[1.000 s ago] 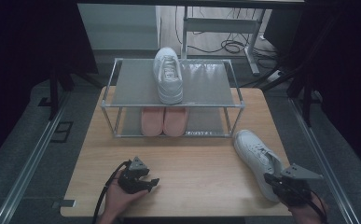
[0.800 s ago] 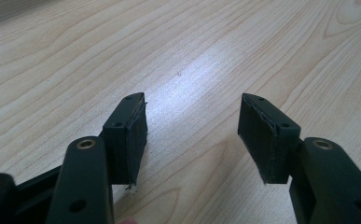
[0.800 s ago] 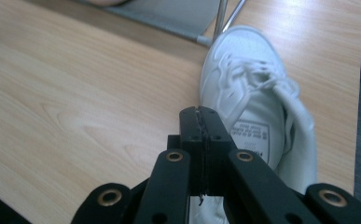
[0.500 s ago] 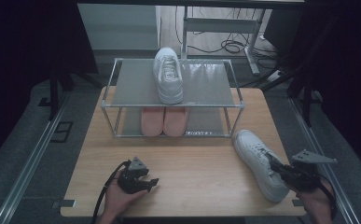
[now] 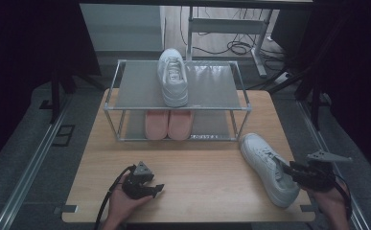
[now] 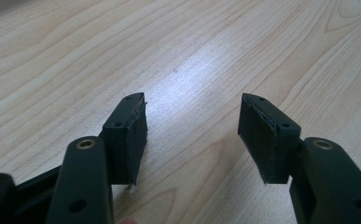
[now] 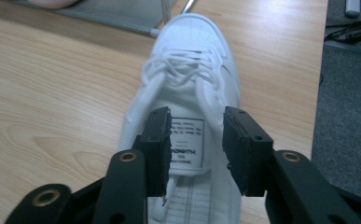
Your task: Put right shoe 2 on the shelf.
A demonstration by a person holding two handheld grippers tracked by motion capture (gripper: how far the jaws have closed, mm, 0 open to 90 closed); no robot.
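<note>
- While my right gripper (image 7: 194, 149) hangs over the heel end of the white sneaker (image 7: 187, 93), its jaws have just been opening; they now stand partly apart, one on each side of the tongue label, with the pads off the shoe as far as I can see.
- Between those jaws I see the tongue and the lower laces; the toe points away from me toward the rack's front corner post.
- From the high view, the right gripper (image 5: 291, 170) sits at the near right of the table, over the sneaker's (image 5: 264, 165) heel half, with my hand behind it at the table's edge.
- That sneaker lies flat on its sole on the table (image 5: 197, 167), right of centre, toe angled up and left toward the rack (image 5: 125, 91), close to it but apart.
- My left gripper (image 6: 192, 135) has its jaws wide apart with nothing in them, just bare wood grain beneath.
- From above, the left gripper (image 5: 156, 188) rests low at the near left of the table, well apart from the sneaker.
- On the rack's top shelf stands a second sneaker (image 5: 173, 76), toe away from me.
- Below it, on the lower shelf, a pair of pink shoes (image 5: 168, 123) sits side by side.
</note>
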